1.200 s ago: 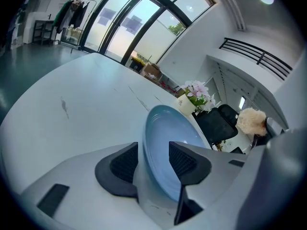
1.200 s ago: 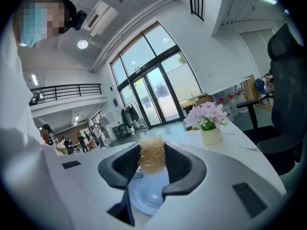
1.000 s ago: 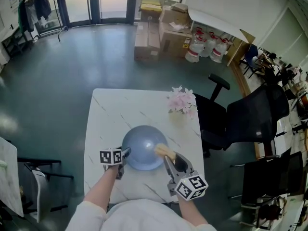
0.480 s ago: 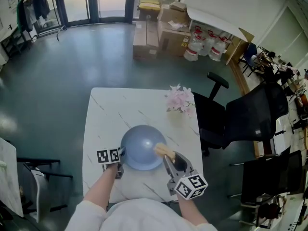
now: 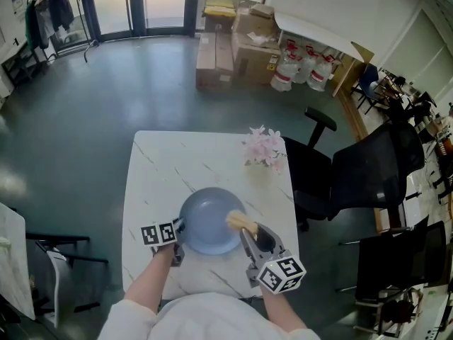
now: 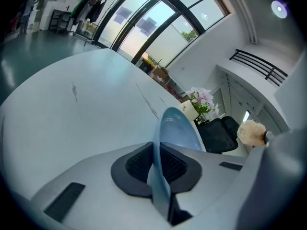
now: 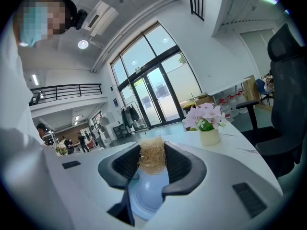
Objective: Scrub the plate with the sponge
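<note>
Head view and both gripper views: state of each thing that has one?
plate: hollow side up, left rim clamped.
sponge: gripped, over the plate's right rim.
left tongs: have just been closing, now shut on the plate's rim between them.
right tongs: shut on the sponge.
flower pot: upright at the far right corner of the table.

An open office or work hall — black office chairs (image 5: 368, 172), stacked cardboard boxes (image 5: 244, 48), big water jugs (image 5: 303, 69), tall glass doors (image 5: 152, 2), a coat rack (image 5: 44, 13) — around a white table (image 5: 163, 168).
</note>
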The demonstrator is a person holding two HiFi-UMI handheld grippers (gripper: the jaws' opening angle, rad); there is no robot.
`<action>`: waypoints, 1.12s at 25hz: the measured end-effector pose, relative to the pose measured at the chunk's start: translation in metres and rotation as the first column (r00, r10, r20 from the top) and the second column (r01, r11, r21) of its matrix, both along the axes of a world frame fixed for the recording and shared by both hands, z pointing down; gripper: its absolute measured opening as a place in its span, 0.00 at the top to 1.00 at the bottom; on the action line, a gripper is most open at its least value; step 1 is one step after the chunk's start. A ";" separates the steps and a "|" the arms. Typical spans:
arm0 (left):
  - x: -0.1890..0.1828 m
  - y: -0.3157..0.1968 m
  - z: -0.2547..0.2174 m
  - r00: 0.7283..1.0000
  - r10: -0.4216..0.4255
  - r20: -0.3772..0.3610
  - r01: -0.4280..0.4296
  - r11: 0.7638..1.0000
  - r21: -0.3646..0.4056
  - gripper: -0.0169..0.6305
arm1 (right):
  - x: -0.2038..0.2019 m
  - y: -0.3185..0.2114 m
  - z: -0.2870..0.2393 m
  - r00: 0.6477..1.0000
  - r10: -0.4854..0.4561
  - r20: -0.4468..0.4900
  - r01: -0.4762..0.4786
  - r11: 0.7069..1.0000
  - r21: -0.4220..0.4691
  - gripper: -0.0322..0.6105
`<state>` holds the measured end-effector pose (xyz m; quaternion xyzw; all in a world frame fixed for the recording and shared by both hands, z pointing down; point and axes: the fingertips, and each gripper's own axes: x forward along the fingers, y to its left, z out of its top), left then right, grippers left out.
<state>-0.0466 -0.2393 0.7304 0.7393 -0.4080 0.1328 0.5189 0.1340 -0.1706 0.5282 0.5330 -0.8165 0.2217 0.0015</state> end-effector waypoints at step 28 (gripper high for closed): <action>-0.024 -0.002 -0.168 0.975 -0.102 -0.199 0.171 0.916 0.363 0.91 | -0.053 -0.003 -0.043 0.977 -0.166 -0.135 0.184 0.974 0.135 0.72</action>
